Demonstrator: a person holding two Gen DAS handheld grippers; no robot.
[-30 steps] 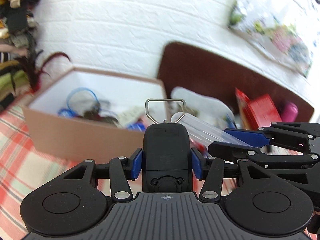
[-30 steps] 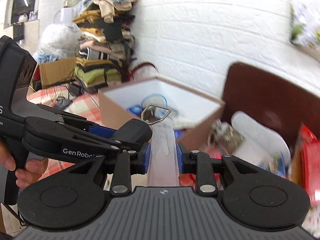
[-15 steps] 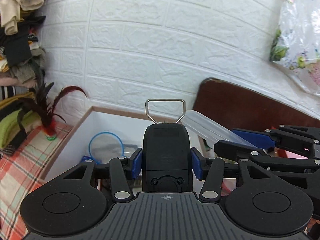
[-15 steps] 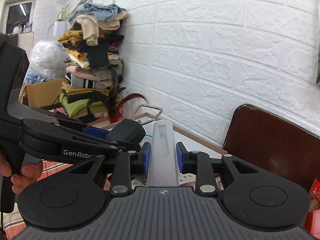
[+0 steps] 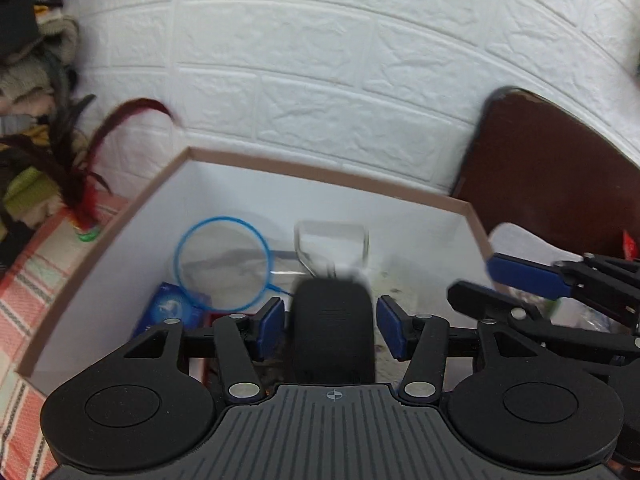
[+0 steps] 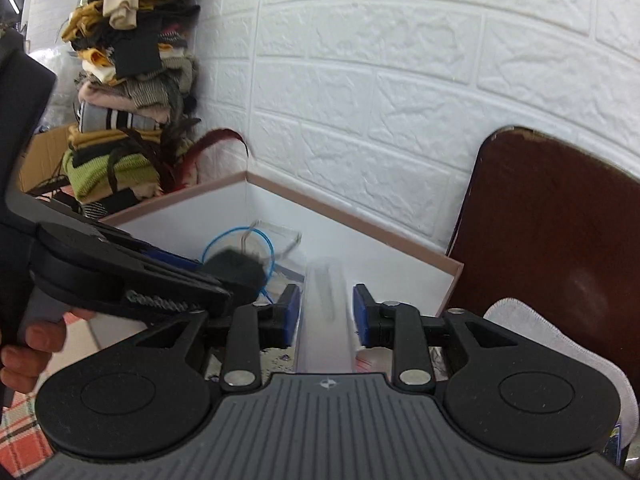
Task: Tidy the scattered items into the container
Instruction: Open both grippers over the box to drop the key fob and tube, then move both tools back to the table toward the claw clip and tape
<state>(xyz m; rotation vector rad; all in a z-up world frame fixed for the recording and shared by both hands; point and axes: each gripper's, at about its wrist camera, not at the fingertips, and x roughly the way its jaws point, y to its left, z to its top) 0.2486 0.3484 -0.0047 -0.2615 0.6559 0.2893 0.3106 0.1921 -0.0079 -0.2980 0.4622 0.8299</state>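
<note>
Over the box, left fingers: the left gripper [image 5: 331, 326] has its blue-padded fingers [image 5: 270, 325] spreading right now. The black plastic fob-like gadget with a wire loop on its end [image 5: 332, 330] sits between them with a gap on both sides, so it's loose. A second ago they were pinching it tight.

Over the box, right fingers: same deal. The right gripper [image 6: 326, 316] is opening, and the long clear plastic tube-like piece [image 6: 325, 312] is blurry between the pads, touching neither as far as I can tell. Half a second back it was clamped.

Where the stuff is: both pieces hang above the open white-lined cardboard box with brown edges [image 5: 320, 174], which already holds a blue-rimmed round mesh sieve [image 5: 222, 266] and a blue packet [image 5: 168, 308].

What changed around them: both views went from the box seen side-on, with clutter next to it, to looking straight down into it.

What it means: looks like a double drop, two more items in.

Outside the box: red plaid cloth on the surface [image 5: 24, 292], dark feather duster [image 5: 80, 184], brown chair back [image 6: 560, 232], white brick wall [image 5: 320, 60].
</note>
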